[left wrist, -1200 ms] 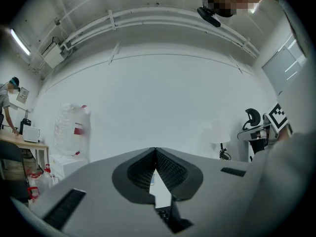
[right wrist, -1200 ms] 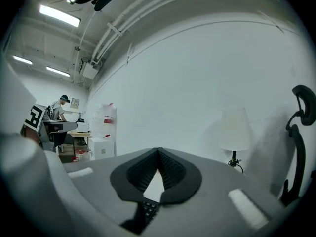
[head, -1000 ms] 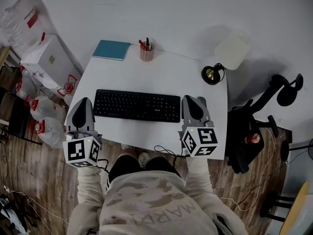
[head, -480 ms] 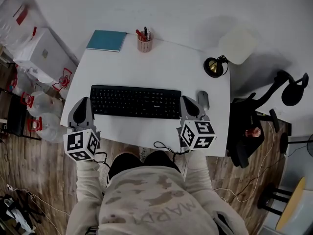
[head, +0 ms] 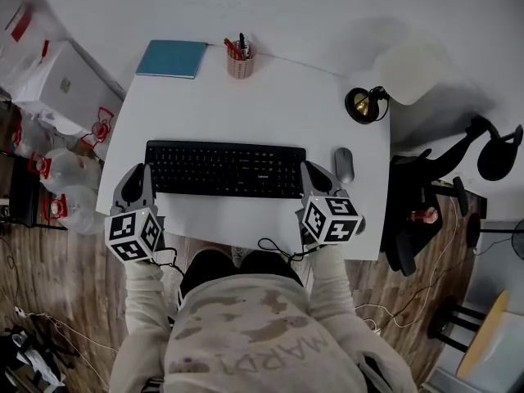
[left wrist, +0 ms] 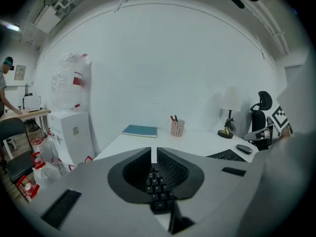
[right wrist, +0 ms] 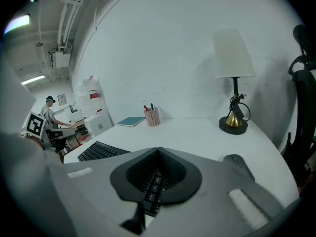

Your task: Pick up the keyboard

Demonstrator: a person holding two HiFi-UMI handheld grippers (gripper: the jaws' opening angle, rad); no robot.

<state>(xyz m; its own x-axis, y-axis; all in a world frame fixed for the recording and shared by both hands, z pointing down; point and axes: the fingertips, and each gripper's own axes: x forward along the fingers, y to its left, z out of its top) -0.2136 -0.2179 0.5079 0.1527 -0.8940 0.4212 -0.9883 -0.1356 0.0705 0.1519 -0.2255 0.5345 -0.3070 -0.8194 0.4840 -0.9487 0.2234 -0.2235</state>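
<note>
keyboard (head: pixel 225 170): black, full width, flat on white tabletop (head: pixel 270 105); mouse (head: pixel 344 164) just beside its right end, pen cup (head: pixel 239 61) well beyond its far edge
left claw (left wrist: pixel 154 150): at keyboard's left end, jaw tips drawn together with only a thin slit; end keys show through the hollow below the tips, no clamp on keyboard evident
right claw (right wrist: pixel 158 149): at keyboard's right end, between it and the mouse, jaw tips meeting; a strip of keys shows through its hollow, likewise not clamped
handling (judged): light, rigid plastic slab, long and thin, smooth edges likely slippery; keys give when pressed so poor to squeeze on
where to hold (judged): the two short ends, on the frame edge not the keys, both ends level
risk (judged): one-end lift would tilt and slide it; right claw near mouse, could nudge it
</note>
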